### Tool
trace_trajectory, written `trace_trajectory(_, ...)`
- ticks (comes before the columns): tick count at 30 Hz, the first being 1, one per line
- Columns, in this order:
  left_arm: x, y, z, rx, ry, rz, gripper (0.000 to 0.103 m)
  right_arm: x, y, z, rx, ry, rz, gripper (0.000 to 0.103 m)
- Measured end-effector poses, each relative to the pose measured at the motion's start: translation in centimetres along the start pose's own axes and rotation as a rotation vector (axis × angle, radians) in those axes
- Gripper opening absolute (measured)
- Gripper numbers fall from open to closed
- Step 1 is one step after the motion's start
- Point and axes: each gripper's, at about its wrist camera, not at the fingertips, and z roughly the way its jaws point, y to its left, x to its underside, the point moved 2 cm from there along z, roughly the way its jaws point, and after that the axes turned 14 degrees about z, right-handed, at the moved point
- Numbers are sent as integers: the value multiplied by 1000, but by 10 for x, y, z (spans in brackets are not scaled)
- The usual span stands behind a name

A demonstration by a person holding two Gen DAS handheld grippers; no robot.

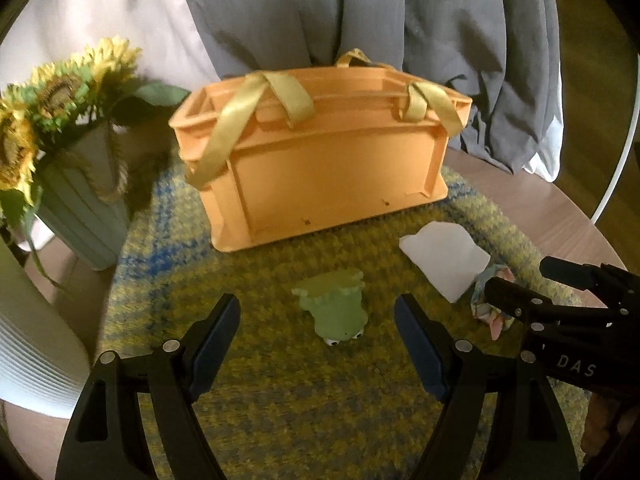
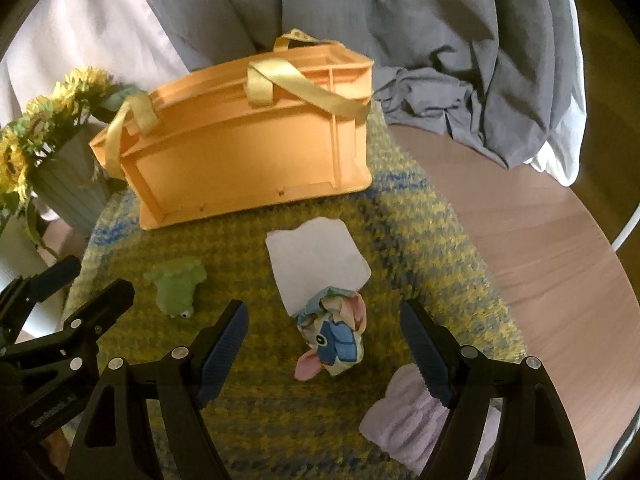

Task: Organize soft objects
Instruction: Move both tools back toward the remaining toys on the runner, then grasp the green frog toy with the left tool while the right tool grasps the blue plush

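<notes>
A green frog plush (image 1: 333, 307) lies on the yellow-blue mat (image 1: 280, 392), just ahead of my open, empty left gripper (image 1: 318, 316); it also shows in the right wrist view (image 2: 178, 288). An orange plastic bin (image 1: 316, 160) with yellow ribbon handles stands behind it, also seen from the right wrist (image 2: 248, 140). A white cloth (image 2: 318, 266) lies flat, with a blue-and-pink patterned soft toy (image 2: 334, 340) at its near edge, between the jaws of my open right gripper (image 2: 324, 320). A lilac towel (image 2: 404, 420) lies by the right finger.
A ribbed vase of sunflowers (image 1: 72, 168) stands left of the bin. Grey and white fabric (image 1: 360, 8) hangs behind. A white ribbed container (image 1: 32, 340) sits at the near left. Bare wooden tabletop (image 2: 540, 240) extends to the right of the mat.
</notes>
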Motion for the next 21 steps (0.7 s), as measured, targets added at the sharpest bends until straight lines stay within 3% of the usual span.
trace_trajectory(12,2,-3,39,78,68,-56,75,-2,-6,24,11,41,-6,72)
trace_trajectory(21,-4,-5,60,57,114,-58,60,-2,-8,37,6,76,-2,63)
